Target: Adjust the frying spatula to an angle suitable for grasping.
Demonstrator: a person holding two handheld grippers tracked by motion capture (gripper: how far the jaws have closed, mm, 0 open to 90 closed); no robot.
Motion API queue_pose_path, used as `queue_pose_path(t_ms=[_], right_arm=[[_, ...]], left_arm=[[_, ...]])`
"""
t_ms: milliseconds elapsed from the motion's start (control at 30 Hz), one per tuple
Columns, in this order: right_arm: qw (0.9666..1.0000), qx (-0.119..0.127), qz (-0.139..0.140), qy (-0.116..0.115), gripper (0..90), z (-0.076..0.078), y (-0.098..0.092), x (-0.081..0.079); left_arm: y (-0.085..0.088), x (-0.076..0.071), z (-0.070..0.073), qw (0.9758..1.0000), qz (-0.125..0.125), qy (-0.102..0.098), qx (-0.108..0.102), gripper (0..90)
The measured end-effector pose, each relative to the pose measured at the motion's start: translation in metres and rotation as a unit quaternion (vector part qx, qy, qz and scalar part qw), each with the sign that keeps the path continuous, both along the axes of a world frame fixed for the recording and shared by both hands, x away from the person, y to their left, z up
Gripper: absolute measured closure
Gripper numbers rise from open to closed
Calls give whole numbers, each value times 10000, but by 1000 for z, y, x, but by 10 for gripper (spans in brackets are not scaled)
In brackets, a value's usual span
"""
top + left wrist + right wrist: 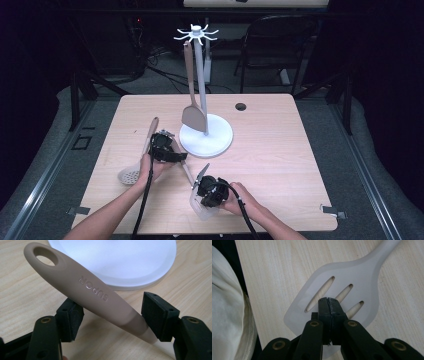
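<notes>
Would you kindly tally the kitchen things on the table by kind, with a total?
Slotted turners: 1, lying flat by the right tongs
Solid turners: 1, hanging on the stand
Skimmers: 1, at the left
Hanging stands: 1, white
Total: 4

Right gripper [329, 305], black jaws pressed together, hovers over a pale slotted spatula [352, 277] lying flat on a light wooden table [272, 270]; cream fabric [227, 310] at left.
</notes>
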State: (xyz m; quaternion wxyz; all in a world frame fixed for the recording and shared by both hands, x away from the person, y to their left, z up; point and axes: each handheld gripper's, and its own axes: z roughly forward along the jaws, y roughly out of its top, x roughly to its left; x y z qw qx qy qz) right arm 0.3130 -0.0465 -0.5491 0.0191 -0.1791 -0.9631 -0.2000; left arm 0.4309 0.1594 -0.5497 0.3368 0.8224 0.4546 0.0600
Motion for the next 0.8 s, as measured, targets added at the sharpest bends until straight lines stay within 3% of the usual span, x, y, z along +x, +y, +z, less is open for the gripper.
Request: queue_pose_path(t_ms=[167,267,467,500,567,800], right_arm=[[10000,-14,22,48,857,0,0,1],[9999,6,20,122,825,1,-1,2],[9985,275,-147,443,732,4,-6,8],[9972,459,-266,522,712,7,-8,10],[9955,686,-486,449,681,11,-11,14],[9917,734,-1050,109,632,12,-4,26]], left_arm=[[5,0,-1,9995,11,101,-306,398],[7,-1,0,9991,-12,26,-435,418],[9,-5,4,9980,-22,-27,-633,451],[9,-5,5,9979,-14,-27,-647,454],[10,-6,5,9978,-19,-63,-661,457],[10,-12,12,9965,-18,-211,-803,480]])
